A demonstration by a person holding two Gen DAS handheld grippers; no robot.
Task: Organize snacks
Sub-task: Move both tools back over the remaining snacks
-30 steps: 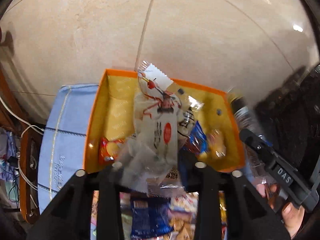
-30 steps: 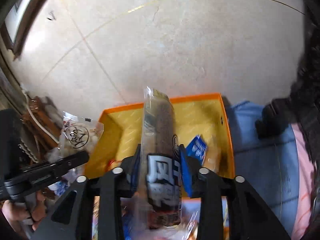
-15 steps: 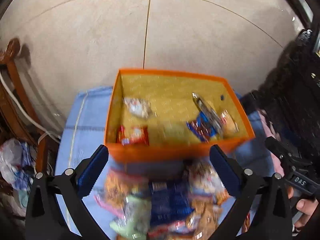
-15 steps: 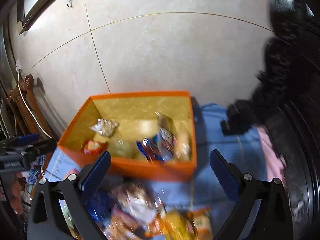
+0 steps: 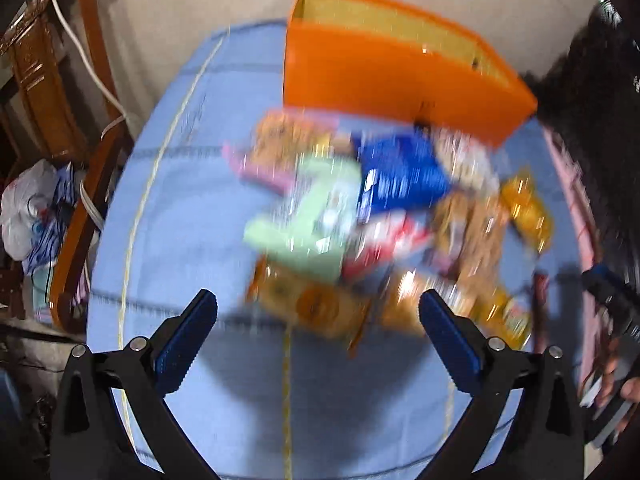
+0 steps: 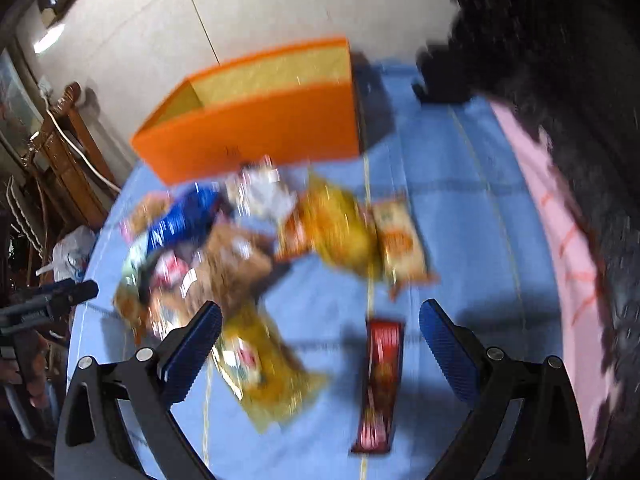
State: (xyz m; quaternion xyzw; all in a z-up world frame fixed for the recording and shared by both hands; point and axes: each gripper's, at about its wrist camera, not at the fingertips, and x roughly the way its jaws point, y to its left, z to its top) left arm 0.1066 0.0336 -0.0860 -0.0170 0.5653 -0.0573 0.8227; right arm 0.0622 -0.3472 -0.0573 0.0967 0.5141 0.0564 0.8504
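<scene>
An orange box with a yellow lining stands at the far side of a blue cloth. A blurred heap of snack packets lies in front of it. My left gripper is open and empty above the near edge of the heap, over a yellow-orange packet. My right gripper is open and empty, with a yellow packet and a red bar-shaped packet lying between its fingers on the cloth.
A carved wooden chair with a white cable and plastic bags stands at the left. Dark furry fabric and a pink cloth edge lie at the right. The floor is beige tile.
Both grippers let go of their packets into the orange box, opened wide, then drew back and down toward the heap of snacks on the blue cloth.
</scene>
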